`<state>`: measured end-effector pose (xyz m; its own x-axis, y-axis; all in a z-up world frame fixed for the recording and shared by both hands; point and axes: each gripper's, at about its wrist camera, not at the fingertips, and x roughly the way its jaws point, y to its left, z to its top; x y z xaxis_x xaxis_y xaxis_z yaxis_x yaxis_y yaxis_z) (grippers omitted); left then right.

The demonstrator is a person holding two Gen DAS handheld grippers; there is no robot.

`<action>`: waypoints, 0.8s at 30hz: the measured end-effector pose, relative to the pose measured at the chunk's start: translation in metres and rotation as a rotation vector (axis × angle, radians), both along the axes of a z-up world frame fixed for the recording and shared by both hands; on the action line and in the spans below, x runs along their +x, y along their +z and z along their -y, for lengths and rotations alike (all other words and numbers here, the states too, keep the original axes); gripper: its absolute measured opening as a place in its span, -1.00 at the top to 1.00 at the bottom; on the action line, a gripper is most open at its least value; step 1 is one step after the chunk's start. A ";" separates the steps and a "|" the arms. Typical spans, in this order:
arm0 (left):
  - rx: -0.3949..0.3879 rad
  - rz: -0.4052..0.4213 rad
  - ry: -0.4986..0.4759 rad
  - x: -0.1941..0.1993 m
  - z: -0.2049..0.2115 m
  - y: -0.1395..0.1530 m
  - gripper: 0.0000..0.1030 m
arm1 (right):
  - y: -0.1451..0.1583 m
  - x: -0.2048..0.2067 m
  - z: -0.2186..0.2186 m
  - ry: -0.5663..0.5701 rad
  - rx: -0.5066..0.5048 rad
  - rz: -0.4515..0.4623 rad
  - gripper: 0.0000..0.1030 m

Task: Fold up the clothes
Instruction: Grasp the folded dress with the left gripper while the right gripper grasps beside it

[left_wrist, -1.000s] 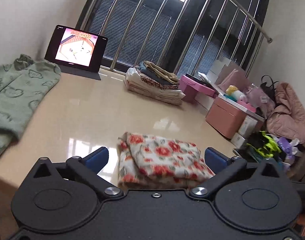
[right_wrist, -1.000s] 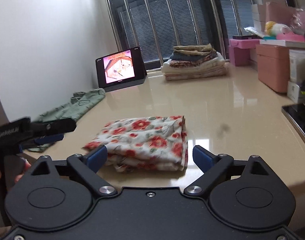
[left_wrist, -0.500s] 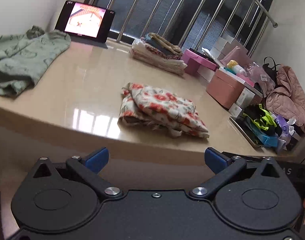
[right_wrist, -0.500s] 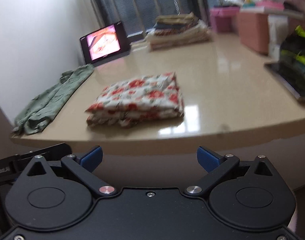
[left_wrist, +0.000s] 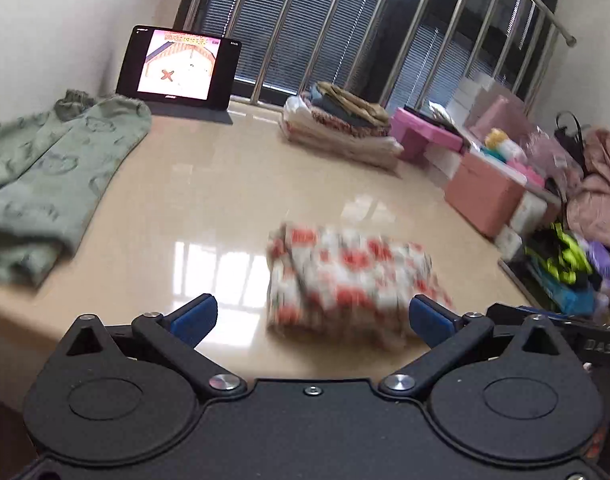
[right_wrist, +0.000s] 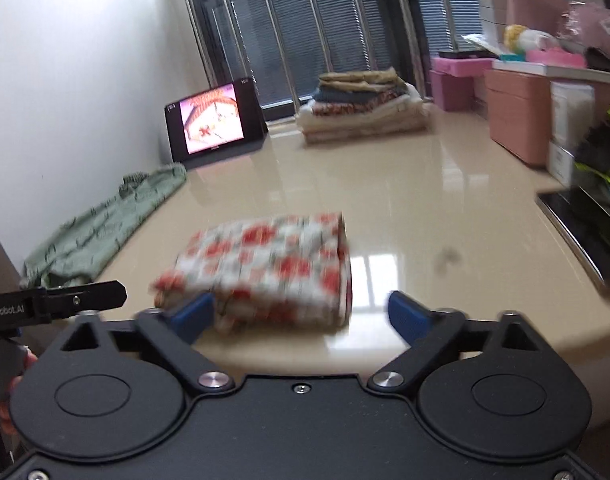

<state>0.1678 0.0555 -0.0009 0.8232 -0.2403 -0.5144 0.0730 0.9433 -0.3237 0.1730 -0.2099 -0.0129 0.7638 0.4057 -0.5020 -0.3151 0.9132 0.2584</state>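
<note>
Nearby, folded floral cloth [left_wrist: 347, 276] on table [left_wrist: 225, 200]; tongs spread.

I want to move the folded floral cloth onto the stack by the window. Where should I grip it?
Probably pinch the floral cloth at its near edge, coming in low from the table's front. The stacked layers there face both open grippers, so one pinch should hold the bundle together.

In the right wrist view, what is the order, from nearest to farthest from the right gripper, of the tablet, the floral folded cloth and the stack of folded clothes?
From the right gripper:
1. Floral folded cloth, just ahead at the table's near edge.
2. Tablet, far left by the wall.
3. Stack of folded clothes, far centre by the window.
</note>
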 end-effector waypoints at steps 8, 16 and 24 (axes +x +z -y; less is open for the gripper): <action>-0.047 -0.110 0.016 0.077 0.005 -0.021 -0.54 | -0.022 0.087 -0.012 0.041 0.002 -0.124 -0.37; 0.003 -0.101 -0.009 0.084 0.013 -0.041 -0.47 | -0.042 0.092 -0.028 0.040 -0.071 -0.087 -0.31; -0.005 -0.093 -0.029 0.084 0.019 -0.041 0.16 | -0.041 0.089 -0.037 0.063 -0.042 -0.089 0.42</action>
